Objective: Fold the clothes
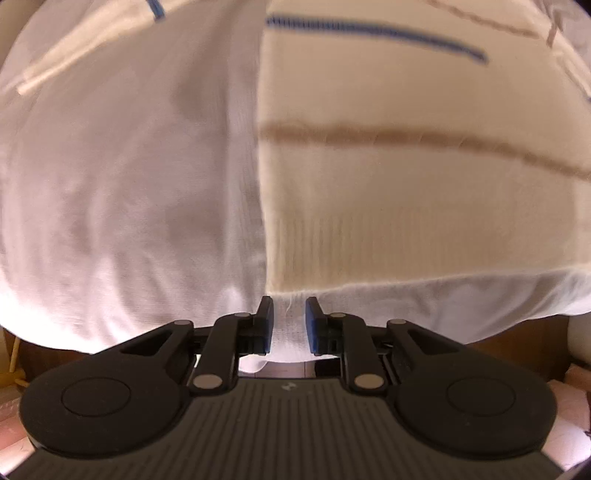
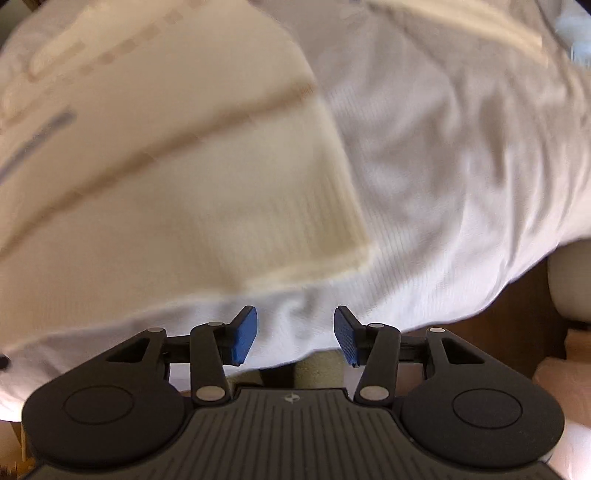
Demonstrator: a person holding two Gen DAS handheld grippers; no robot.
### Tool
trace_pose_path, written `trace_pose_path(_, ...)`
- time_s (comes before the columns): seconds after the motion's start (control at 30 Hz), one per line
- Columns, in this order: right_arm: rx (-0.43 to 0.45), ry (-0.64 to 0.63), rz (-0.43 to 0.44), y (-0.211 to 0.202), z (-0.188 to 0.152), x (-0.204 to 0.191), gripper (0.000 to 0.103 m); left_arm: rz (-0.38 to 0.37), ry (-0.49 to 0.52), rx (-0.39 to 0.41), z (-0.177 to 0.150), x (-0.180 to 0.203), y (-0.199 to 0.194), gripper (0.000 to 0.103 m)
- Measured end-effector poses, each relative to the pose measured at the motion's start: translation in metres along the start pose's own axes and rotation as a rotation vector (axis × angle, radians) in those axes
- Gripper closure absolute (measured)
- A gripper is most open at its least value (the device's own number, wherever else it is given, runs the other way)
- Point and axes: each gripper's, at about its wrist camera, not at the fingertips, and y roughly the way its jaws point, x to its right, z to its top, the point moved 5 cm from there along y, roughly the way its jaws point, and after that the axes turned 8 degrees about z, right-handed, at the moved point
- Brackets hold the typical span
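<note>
A white sheet (image 1: 110, 184) covers a broad surface, creased and softly lit, brightest along its near edge. Below that edge lies dark brown wood (image 2: 517, 314). A pale rounded object (image 2: 569, 280) stands just right of the wood; its nature is unclear through blur.

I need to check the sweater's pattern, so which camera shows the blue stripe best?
The left wrist view: the blue stripe runs fairly sharp across the cream sweater. The right wrist view shows only a blurred, greyish-blue trace at its left edge.
</note>
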Motion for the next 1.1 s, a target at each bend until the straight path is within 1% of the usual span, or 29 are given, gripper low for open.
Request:
trace_pose_path(0.03,0.012,0.0,0.005,-0.012,0.003,-0.006,0.041,0.002,0.006,0.03,0.009,0.001,-0.017,0.086)
trace_pose_path(0.07,0.035,0.011,0.026,-0.028,0.01,-0.014,0.027,0.004,0.014,0.065,0.02,0.003,-0.034,0.082)
trace_pose_path(0.1,0.059,0.018,0.046,-0.041,0.018,-0.023,0.022,0.004,0.02,0.104,0.03,0.005,-0.052,0.074)
trace_pose_path(0.17,0.106,0.017,0.081,-0.065,0.038,-0.044,0.019,-0.003,0.028,0.177,0.051,0.012,-0.086,0.068)
trace_pose_path(0.23,0.147,-0.003,0.099,-0.085,0.057,-0.067,0.015,-0.012,0.031,0.241,0.065,0.019,-0.118,0.066)
trace_pose_path(0.3,0.177,-0.019,0.107,-0.104,0.071,-0.085,0.012,-0.017,0.035,0.286,0.072,0.025,-0.143,0.062)
trace_pose_path(0.37,0.199,-0.03,0.116,-0.12,0.078,-0.097,0.007,-0.014,0.035,0.315,0.074,0.031,-0.165,0.062)
trace_pose_path(0.47,0.222,-0.044,0.126,-0.143,0.082,-0.109,0.006,-0.005,0.04,0.343,0.071,0.037,-0.191,0.06)
trace_pose_path(0.57,0.235,-0.059,0.145,-0.161,0.077,-0.117,0.006,0.001,0.038,0.359,0.062,0.044,-0.214,0.059)
trace_pose_path(0.73,0.242,-0.1,0.154,-0.187,0.066,-0.119,0.006,0.025,0.0,0.375,0.042,0.053,-0.236,0.056)
trace_pose_path(0.9,0.216,-0.182,0.151,-0.2,0.048,-0.106,0.006,0.041,-0.049,0.378,0.009,0.071,-0.251,0.053)
trace_pose_path(1.03,0.211,-0.239,0.148,-0.214,0.027,-0.087,0.005,0.049,-0.07,0.379,-0.02,0.089,-0.257,0.052)
trace_pose_path(1.1,0.208,-0.258,0.144,-0.219,0.019,-0.078,0.004,0.052,-0.086,0.376,-0.033,0.095,-0.26,0.05)
